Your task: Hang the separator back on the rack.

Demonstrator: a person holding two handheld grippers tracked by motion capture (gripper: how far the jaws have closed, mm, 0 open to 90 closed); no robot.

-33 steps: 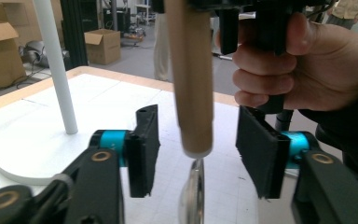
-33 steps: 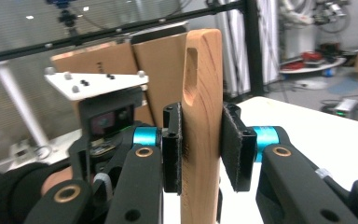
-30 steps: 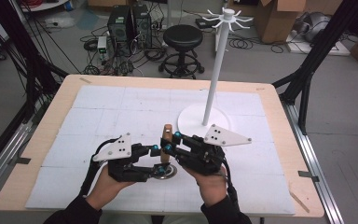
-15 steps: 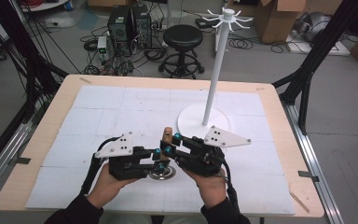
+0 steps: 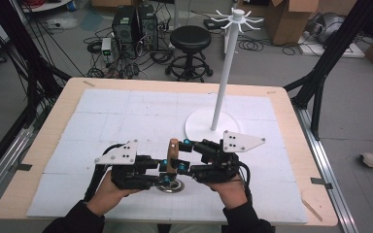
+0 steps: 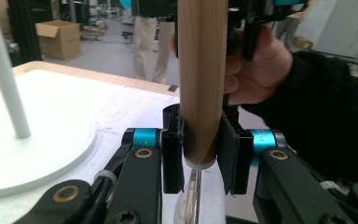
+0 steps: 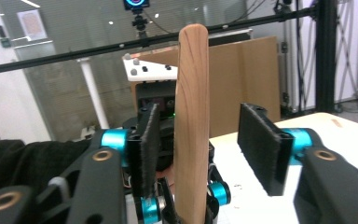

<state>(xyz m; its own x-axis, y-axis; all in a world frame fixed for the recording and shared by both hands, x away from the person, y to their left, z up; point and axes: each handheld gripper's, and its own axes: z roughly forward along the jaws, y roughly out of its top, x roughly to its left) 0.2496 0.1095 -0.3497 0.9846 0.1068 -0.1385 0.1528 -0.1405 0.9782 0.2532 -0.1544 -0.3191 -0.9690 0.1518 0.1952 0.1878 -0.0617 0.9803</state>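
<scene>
Two grippers meet at the wooden handle point(image 5: 173, 149), which stands upright over a metal disc point(image 5: 171, 186) near the tabletop's point(image 5: 58, 121) front edge. My left gripper point(image 6: 200, 156) pinches the handle's lower end, while my right gripper point(image 7: 209, 149) is spread with the handle between its pads, nearer one pad.

Wide open counter point(image 5: 102, 111) across the upper left of the frame. Upper right, the white stand point(image 5: 226, 68) rises with its round base point(image 5: 199, 127) just beyond the right hand-held gripper point(image 5: 187, 155), blocking that way. At lower centre the upright wooden handle point(image 5: 173, 154) fills the gap before the left hand-held gripper point(image 5: 167, 167).
</scene>
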